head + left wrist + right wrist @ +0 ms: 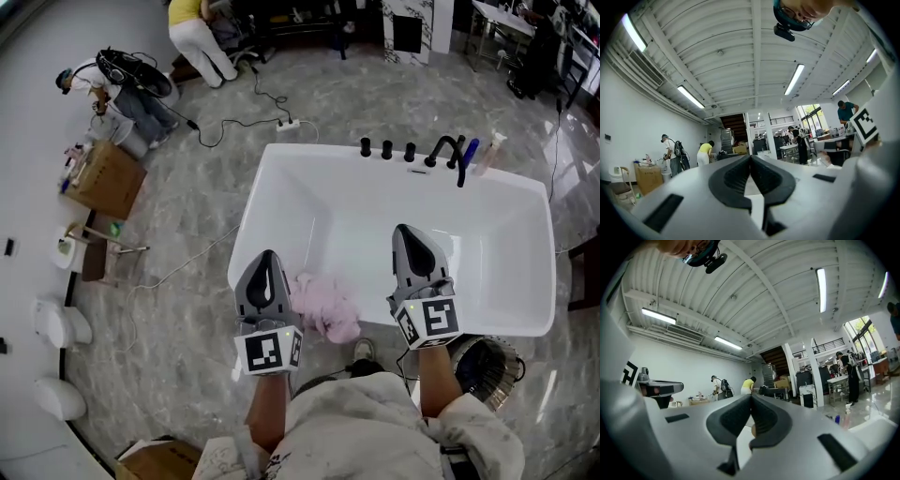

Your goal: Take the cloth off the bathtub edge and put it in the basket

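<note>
Grey stone-look flooring surrounded the white bathtub (251, 225), and no step of the task was complete. The pink cloth (325, 307) lay bunched on the near tub edge, in neither tool. The basket (487, 367) (judged to be the round mesh container by your right side) showed no cloth in it. Pick-up, carry and drop all remained. You held both forearms forward over the near rim, with the tools pointing level across the tub. The left gripper (268, 267) sat just left of the cloth, the right gripper (412, 246) further off to its right. Both sets of jaws were closed tip to tip on nothing.
</note>
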Demonstrator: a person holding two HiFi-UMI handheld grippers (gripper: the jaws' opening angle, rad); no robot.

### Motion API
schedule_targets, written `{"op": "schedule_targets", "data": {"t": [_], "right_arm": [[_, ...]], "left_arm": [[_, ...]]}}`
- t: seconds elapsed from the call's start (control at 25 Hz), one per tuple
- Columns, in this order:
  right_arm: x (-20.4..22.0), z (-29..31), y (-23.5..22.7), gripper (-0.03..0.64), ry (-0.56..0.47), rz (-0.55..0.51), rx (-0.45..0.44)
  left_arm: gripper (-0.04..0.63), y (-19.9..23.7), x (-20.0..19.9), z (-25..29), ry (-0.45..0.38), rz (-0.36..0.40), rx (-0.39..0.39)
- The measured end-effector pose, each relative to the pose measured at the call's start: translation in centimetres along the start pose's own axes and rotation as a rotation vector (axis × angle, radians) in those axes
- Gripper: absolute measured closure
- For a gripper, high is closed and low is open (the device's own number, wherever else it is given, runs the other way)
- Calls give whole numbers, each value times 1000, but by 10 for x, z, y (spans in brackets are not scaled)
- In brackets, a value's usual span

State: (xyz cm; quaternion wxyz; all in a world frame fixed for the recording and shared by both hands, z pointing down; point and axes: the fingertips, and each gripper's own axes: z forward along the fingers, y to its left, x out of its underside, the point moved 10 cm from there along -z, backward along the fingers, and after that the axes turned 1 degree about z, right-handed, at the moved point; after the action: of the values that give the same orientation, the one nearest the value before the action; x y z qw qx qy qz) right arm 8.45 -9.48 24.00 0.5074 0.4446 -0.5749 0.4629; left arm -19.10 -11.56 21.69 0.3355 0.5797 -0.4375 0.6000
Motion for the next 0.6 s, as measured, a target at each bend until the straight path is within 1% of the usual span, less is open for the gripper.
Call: {"op": "schedule_targets", "data": {"t": [0.16, 0.28, 0.44, 0.6], "right_arm": [[15, 16, -8, 627, 31, 15, -23], [24, 28, -4, 627, 62, 22, -45], [41, 47, 9, 627, 111, 23, -74], [59, 65, 37, 627, 152, 21, -97]], "left_arm": [[591, -2, 9, 13, 28, 2, -8], [591, 4, 20, 16, 61, -3, -22], [591, 19, 43, 18, 89, -27, -34], [591, 45, 72, 17, 114, -47, -39]]}}
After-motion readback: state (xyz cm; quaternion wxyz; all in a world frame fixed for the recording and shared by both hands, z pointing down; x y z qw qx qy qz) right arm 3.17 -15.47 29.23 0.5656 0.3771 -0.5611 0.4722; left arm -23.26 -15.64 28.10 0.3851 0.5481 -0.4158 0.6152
